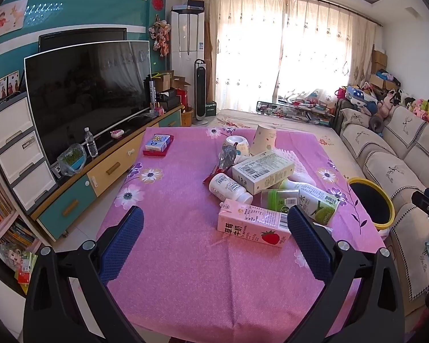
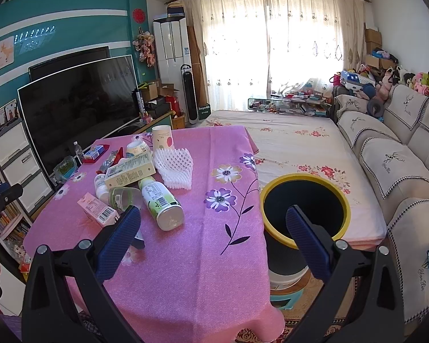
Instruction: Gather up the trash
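Note:
A pile of trash lies on the pink flowered tablecloth (image 1: 171, 228): a pink strawberry milk carton (image 1: 251, 225), a white pill bottle (image 1: 228, 187), a beige box (image 1: 263, 171), a green drink bottle (image 1: 314, 200), a paper cup (image 1: 264, 140) and white foam netting (image 2: 174, 168). A yellow-rimmed black bin (image 2: 303, 208) stands beside the table's right edge. My left gripper (image 1: 214, 228) is open and empty, just short of the milk carton. My right gripper (image 2: 213, 228) is open and empty, above the table's right edge beside the bin. The milk carton also shows in the right wrist view (image 2: 98, 208).
A red and blue card box (image 1: 158, 144) lies at the table's far left. A TV (image 1: 85, 91) on a low cabinet runs along the left. A sofa (image 2: 397, 171) lines the right, with a flowered mattress (image 2: 294, 143) behind the table.

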The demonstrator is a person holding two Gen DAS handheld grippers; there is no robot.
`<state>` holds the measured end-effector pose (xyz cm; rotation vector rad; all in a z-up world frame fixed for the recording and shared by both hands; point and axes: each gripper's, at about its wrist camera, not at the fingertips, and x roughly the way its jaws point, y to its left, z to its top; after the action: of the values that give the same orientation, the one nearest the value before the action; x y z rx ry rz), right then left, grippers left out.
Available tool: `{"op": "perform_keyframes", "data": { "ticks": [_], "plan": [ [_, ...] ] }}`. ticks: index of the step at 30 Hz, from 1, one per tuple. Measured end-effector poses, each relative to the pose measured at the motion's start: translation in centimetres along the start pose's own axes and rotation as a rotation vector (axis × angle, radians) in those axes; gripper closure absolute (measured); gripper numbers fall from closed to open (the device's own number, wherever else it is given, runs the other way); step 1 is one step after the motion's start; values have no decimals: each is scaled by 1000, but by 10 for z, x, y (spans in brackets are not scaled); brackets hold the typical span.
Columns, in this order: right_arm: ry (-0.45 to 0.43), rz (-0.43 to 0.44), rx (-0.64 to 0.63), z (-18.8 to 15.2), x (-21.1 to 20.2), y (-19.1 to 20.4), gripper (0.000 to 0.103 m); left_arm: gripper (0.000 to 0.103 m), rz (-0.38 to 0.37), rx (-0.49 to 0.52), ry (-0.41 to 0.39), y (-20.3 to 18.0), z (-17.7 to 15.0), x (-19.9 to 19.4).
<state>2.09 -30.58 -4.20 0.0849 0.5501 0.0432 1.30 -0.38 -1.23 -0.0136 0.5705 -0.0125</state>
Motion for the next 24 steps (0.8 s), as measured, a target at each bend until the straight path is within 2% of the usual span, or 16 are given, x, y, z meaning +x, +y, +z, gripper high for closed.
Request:
{"op": "perform_keyframes", "data": {
  "ticks": [24],
  "plan": [
    [8,2,-1,-1,3,-1,6,4,0,0,12,-2,-2,5]
  ]
}}
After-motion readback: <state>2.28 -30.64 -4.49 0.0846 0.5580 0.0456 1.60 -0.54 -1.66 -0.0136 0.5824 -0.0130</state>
